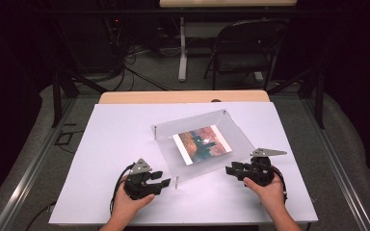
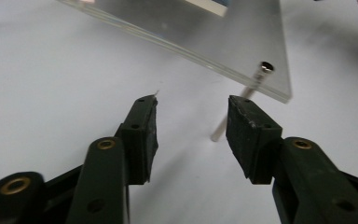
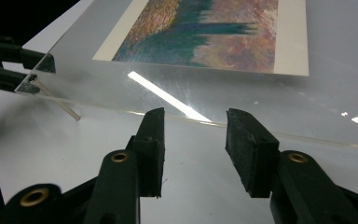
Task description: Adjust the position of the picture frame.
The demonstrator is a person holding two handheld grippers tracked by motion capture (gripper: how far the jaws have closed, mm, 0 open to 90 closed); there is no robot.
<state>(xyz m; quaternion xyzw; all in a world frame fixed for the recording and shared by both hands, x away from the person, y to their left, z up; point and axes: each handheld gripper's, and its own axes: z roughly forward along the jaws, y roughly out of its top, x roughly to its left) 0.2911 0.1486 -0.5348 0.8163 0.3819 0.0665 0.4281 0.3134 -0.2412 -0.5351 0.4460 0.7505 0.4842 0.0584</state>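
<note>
Acrylic frame [image 1: 221, 131] sits in the middle of what I see from the high view, resting on the white board [image 1: 115, 139] that covers the table [image 1: 183, 96]; it is a clear plate on thin metal standoff legs, turned at an angle to the board's edges, with a painted print [image 1: 203, 143] of orange, red and teal sandwiched at its centre; my left gripper [image 1: 163, 179] is on the near side of the board, just short of the frame's near corner, and my right gripper [image 1: 231, 169] is just beside the frame's near right edge, so the frame lies between the two and slightly ahead of both; in the left gripper view the jaws stand well apart with nothing between them, and the corner standoff leg [image 2: 239, 103] with its cap screw rises just beyond the right jaw, not touching it as far as I can tell; in the right gripper view the jaws are likewise spread wide and hold nothing, their tips close under the frame's clear edge [image 3: 261, 133], with the print beyond; I also see the left gripper's dark tips at that view's far left, by the corner leg.
</note>
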